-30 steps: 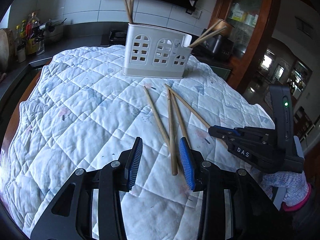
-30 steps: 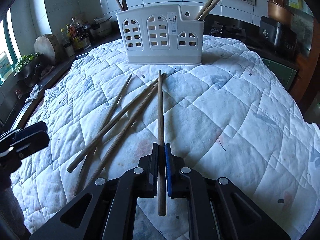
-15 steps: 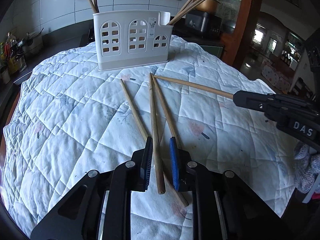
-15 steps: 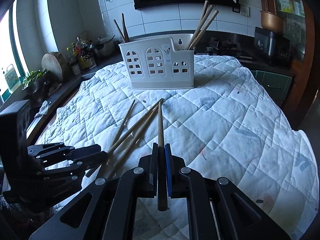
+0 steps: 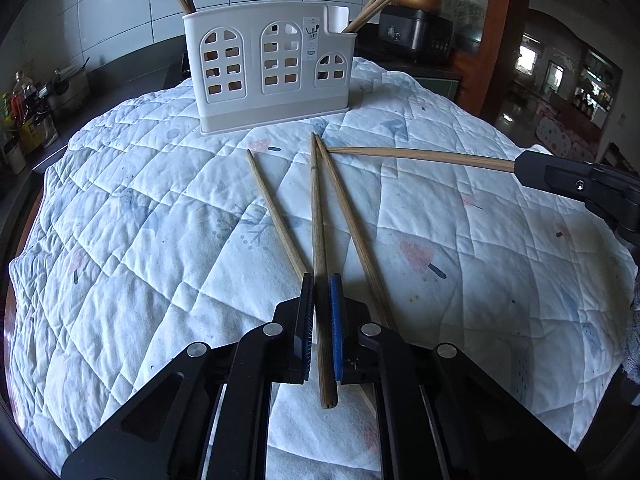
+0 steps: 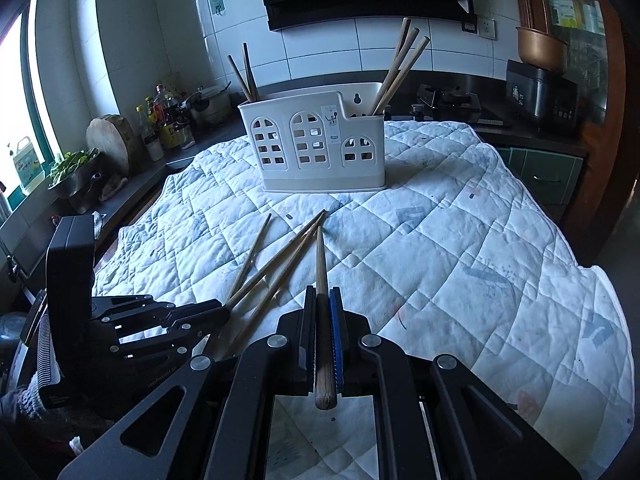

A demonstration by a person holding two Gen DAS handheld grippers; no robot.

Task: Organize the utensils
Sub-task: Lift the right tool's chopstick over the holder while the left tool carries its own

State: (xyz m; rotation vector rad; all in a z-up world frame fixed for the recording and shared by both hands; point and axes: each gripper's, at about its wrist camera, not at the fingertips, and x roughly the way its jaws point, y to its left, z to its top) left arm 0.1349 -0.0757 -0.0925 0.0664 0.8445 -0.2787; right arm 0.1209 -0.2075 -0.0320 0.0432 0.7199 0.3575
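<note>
A white utensil holder [image 5: 268, 72] with arched cut-outs stands at the far side of the quilted cloth, with chopsticks in its left and right compartments; it also shows in the right wrist view [image 6: 316, 148]. My left gripper [image 5: 321, 280] is shut on the middle chopstick [image 5: 318, 232] of three lying on the cloth. The other two chopsticks [image 5: 276, 216] [image 5: 352, 224] lie on either side of it. My right gripper [image 6: 323, 292] is shut on a chopstick [image 6: 321, 264] and holds it above the cloth, tip towards the holder. That chopstick also shows in the left wrist view [image 5: 420, 155].
The white quilted cloth [image 5: 140, 220] covers the table and drops off at its edges. A counter with bottles [image 6: 168, 128], a round wooden board [image 6: 110, 140] and a bowl of greens stands to the left. A dark appliance [image 6: 540, 92] sits at the back right.
My left gripper has moved forward over the three chopsticks and closed on the middle one. My right gripper has lifted its chopstick off the cloth and drawn back.
</note>
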